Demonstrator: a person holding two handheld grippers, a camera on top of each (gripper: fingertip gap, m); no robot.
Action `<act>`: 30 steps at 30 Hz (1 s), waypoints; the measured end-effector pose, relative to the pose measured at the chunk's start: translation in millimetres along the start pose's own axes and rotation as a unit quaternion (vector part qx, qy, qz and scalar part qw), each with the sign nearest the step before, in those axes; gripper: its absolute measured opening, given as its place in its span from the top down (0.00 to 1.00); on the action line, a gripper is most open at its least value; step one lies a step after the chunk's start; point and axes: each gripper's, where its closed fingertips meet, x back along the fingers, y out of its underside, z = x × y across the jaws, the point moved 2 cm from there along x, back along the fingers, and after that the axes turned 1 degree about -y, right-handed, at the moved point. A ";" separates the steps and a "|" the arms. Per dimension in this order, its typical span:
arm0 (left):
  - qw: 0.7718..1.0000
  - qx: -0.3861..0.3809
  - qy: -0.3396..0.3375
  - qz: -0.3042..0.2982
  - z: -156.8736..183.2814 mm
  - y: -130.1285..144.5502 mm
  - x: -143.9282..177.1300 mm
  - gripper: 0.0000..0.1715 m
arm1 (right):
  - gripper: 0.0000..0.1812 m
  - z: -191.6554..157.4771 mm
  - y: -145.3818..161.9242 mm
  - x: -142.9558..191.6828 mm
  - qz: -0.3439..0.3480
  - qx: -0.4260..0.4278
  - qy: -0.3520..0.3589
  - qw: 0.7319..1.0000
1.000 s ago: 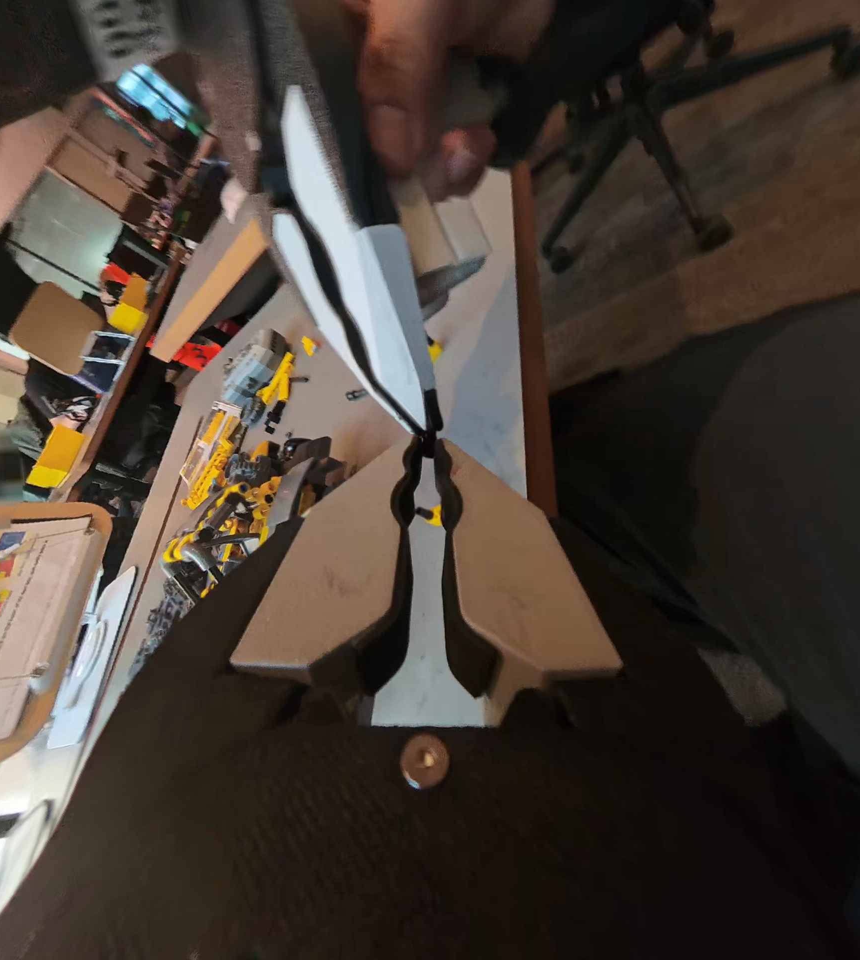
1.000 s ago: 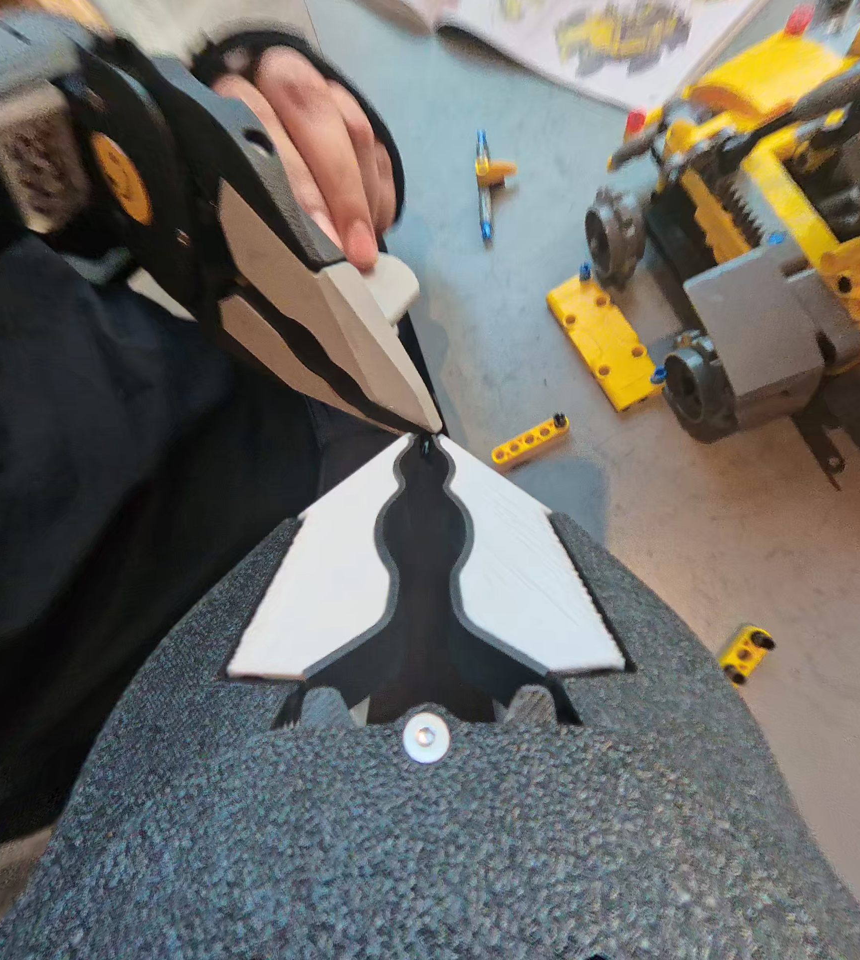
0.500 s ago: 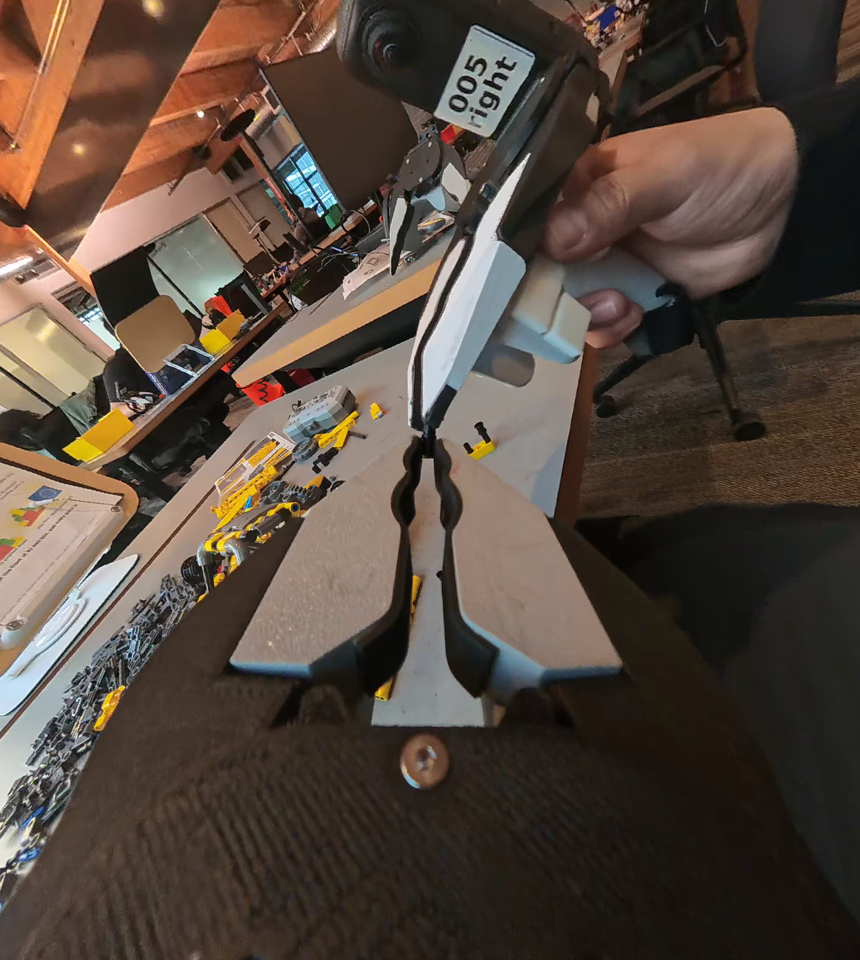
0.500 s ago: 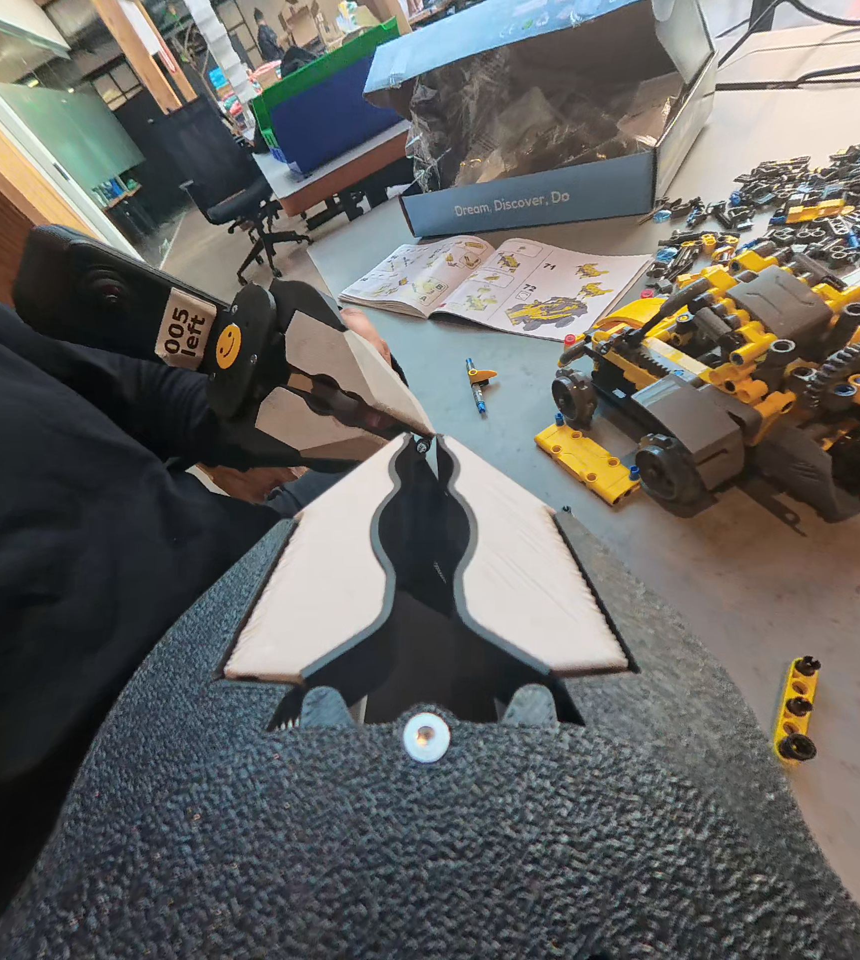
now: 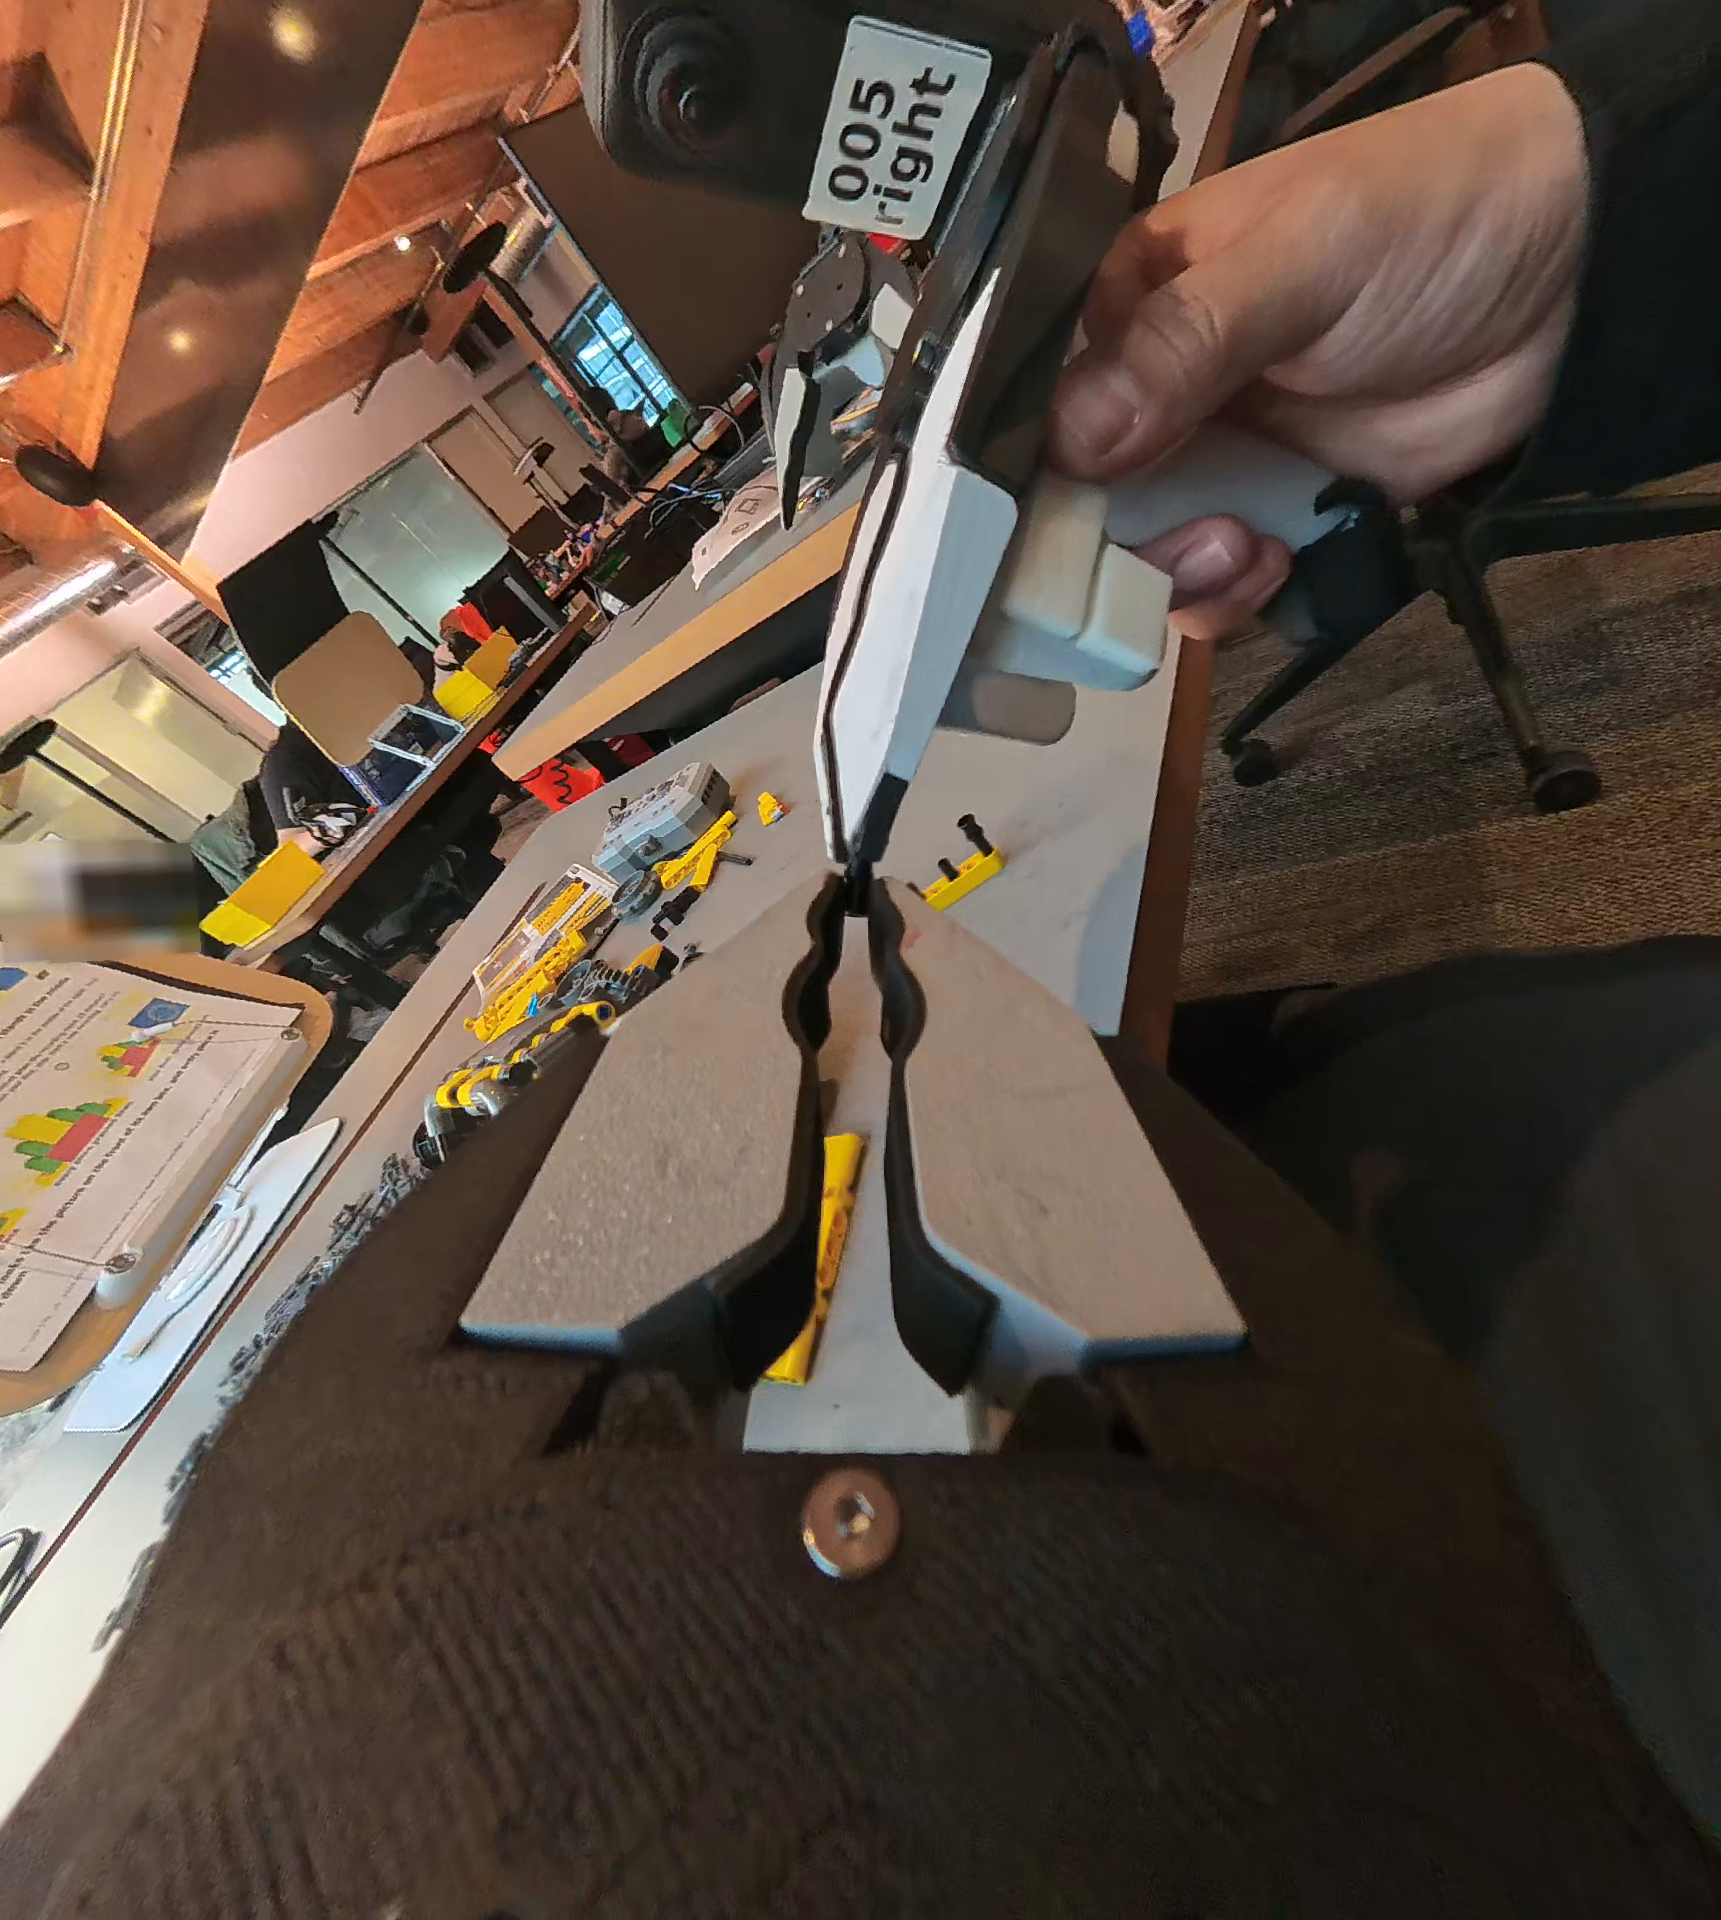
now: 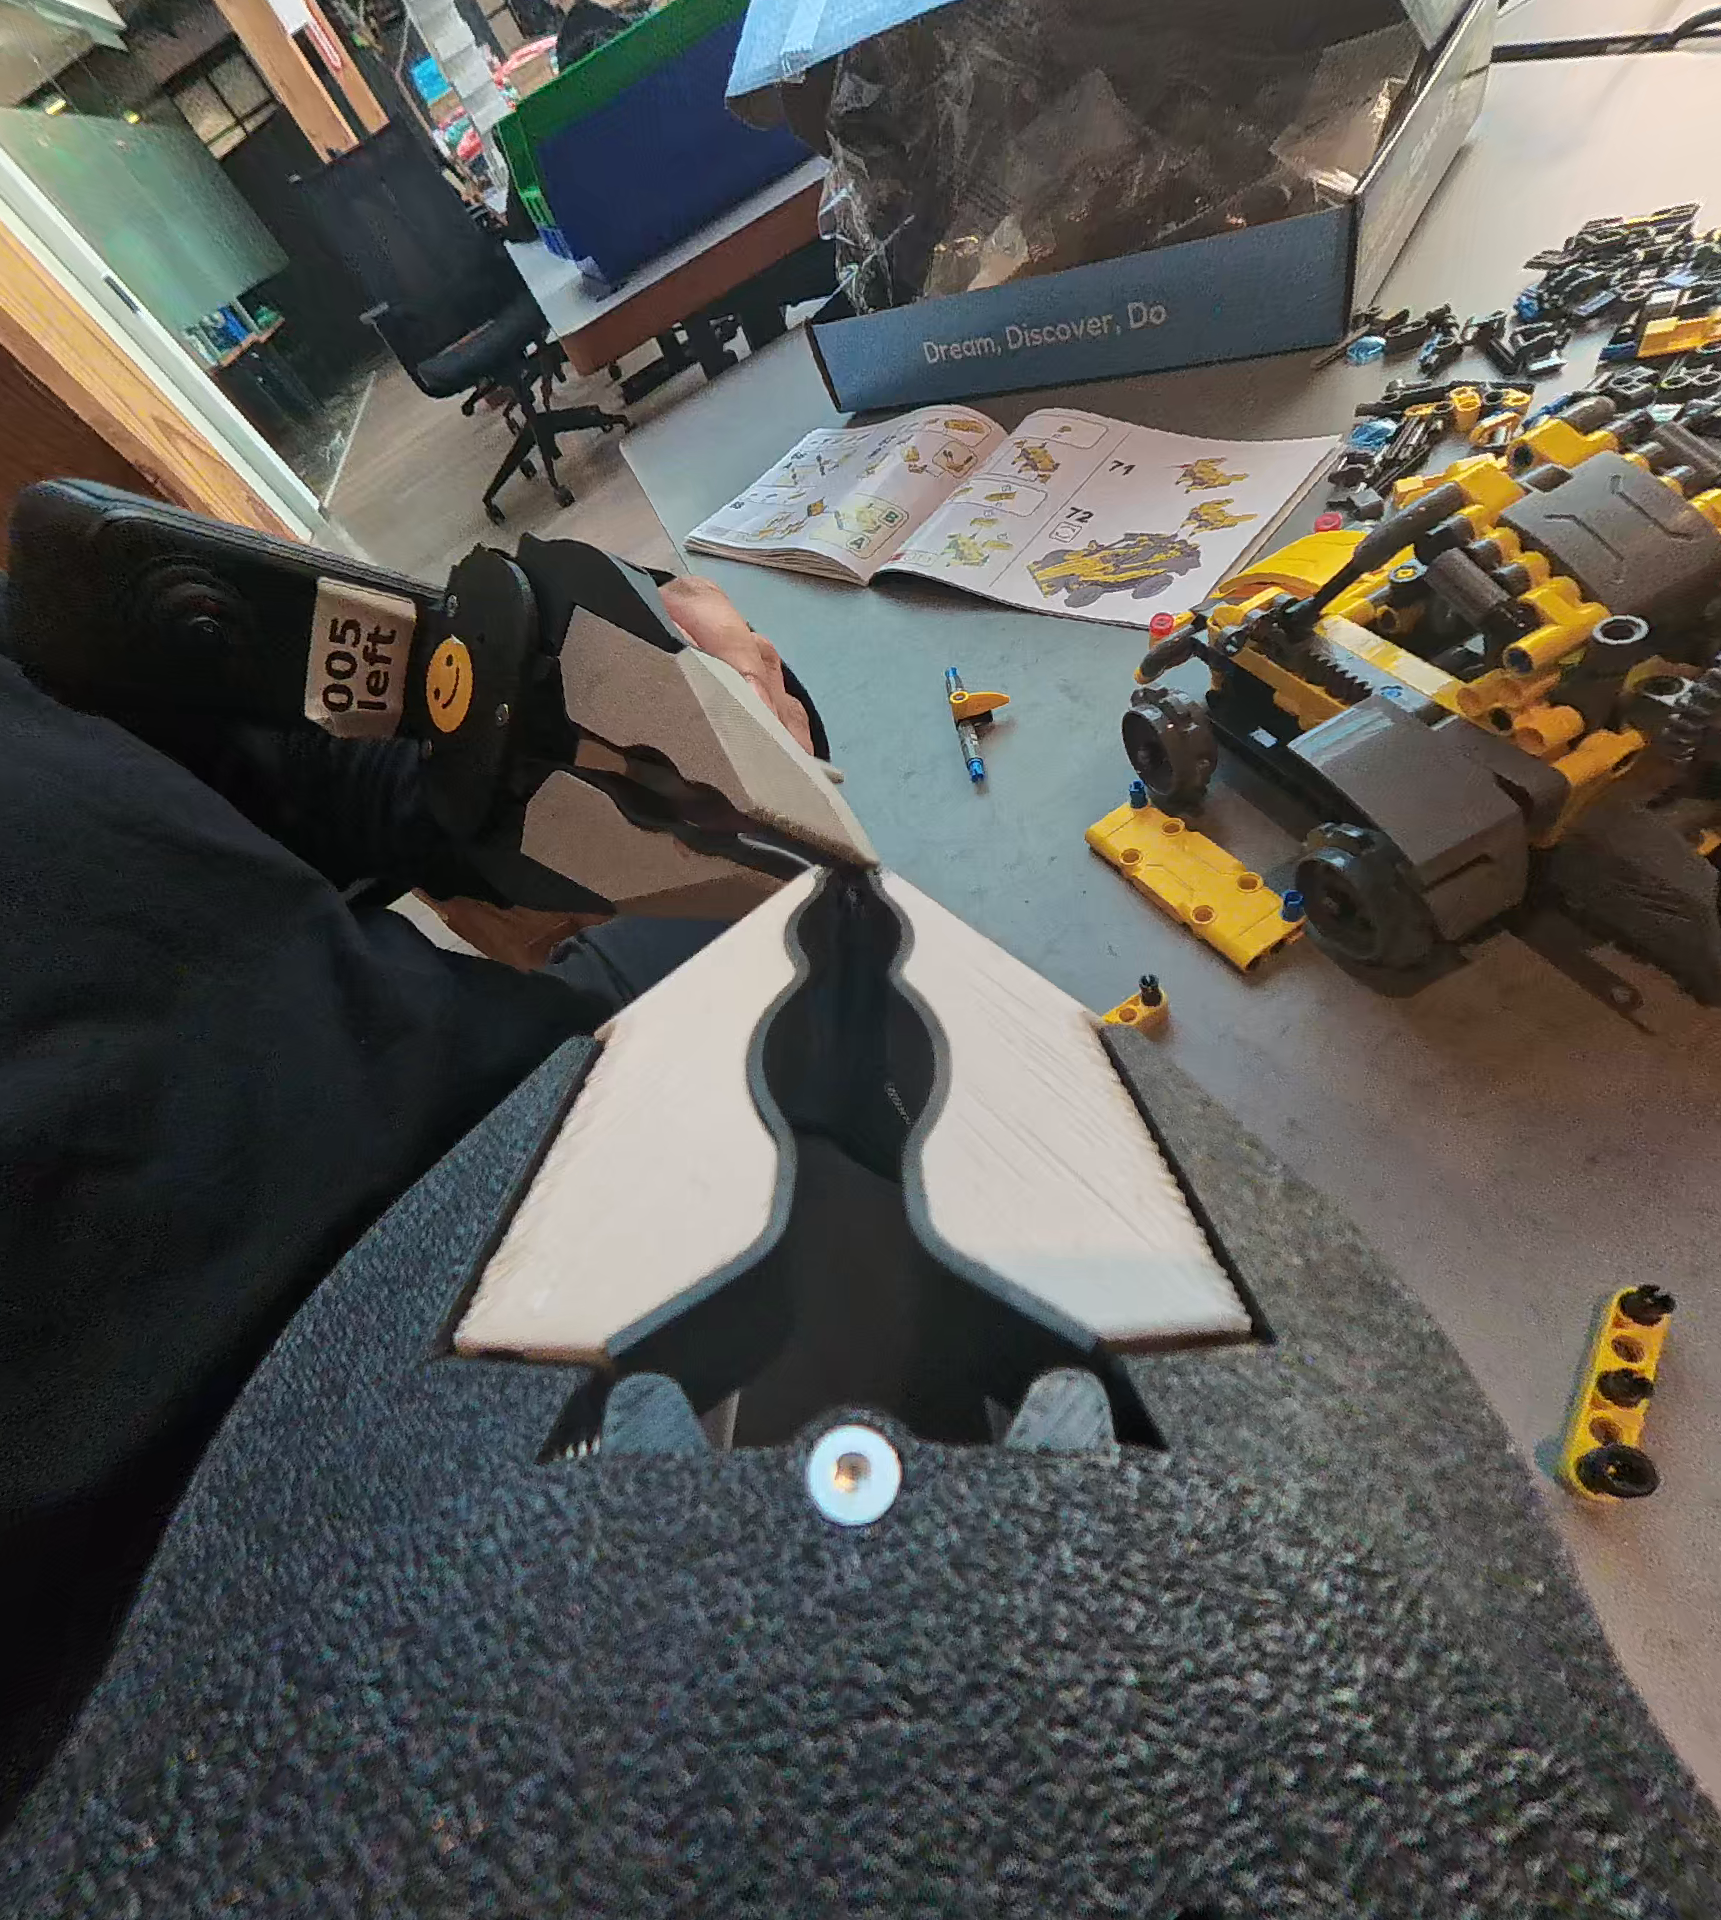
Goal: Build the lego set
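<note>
Both pairs of tongs have swung up from looking down at the tabletop (image 6: pixel 1355 1143) a second ago, so the room now shows behind them, and their tips remain meeting point to point near the tabletop's near edge.

On the grey tabletop, an open cardboard box (image 6: pixel 1095 332) stands at the far side. Nearer, a half-built yellow and black brick vehicle (image 6: pixel 1458 790) sits to the right, and an open instruction booklet (image 6: pixel 1022 509) lies flat between the box and the vehicle. A spread of dark loose parts (image 6: pixel 1666 281) lies beside the box.

The left tongs (image 5: pixel 854 899) point along the tabletop, and their tips are drawn in on a small black piece (image 5: pixel 852 883). The right tongs (image 6: pixel 848 883), gripped by a hand (image 5: pixel 1355 312), come down on the same spot with their tips pressed together. I cannot tell whether they also pinch the piece.

A flat yellow plate (image 6: pixel 1194 883) lies just beside the vehicle's front wheel. A yellow beam with black pins (image 6: pixel 1614 1387) lies apart on the right, and another yellow beam (image 5: pixel 825 1247) shows on the tabletop through the gap of the left tongs. A blue axle with a yellow part (image 6: pixel 970 727) lies near the booklet, and a small yellow connector (image 6: pixel 1136 1006) rests just beside the right tongs
</note>
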 end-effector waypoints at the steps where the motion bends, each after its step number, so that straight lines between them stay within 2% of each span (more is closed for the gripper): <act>1: 1.000 -0.003 -0.002 -0.001 -0.4 0.5 0.0 0.99 | 0.96 0.7 0.9 -0.1 -0.002 -0.002 -0.001 1.000; 9: 1.000 0.004 0.004 -0.007 0.3 4.3 -1.5 0.99 | 0.97 4.4 4.8 -1.6 -0.010 -0.005 0.001 1.000; 13: 0.999 0.025 0.030 -0.030 1.8 12.4 -4.3 0.99 | 0.97 11.1 9.7 -2.8 -0.025 -0.005 0.025 0.999; 16: 0.993 0.074 0.054 -0.081 -4.1 34.0 -3.1 0.94 | 0.97 24.6 19.1 -0.4 -0.046 -0.007 0.072 0.996; 17: 0.986 0.099 0.080 -0.109 -1.2 45.4 -2.3 0.99 | 0.97 28.4 23.9 0.3 -0.054 -0.006 0.086 0.995; 19: 0.964 0.148 0.140 -0.171 10.8 69.1 0.7 1.00 | 0.97 29.4 31.5 -0.1 -0.059 -0.010 0.086 0.994; 21: 0.946 0.167 0.167 -0.220 18.6 84.0 2.7 0.99 | 0.97 29.1 36.6 -0.6 -0.056 -0.016 0.080 0.995; 26: 0.932 0.165 0.196 -0.256 31.6 88.0 -8.3 1.00 | 0.97 29.7 39.0 0.2 -0.042 -0.027 0.072 0.996; 30: 0.932 0.151 0.204 -0.259 34.6 85.0 -26.0 1.00 | 0.97 30.0 36.9 5.8 -0.034 -0.020 0.080 0.996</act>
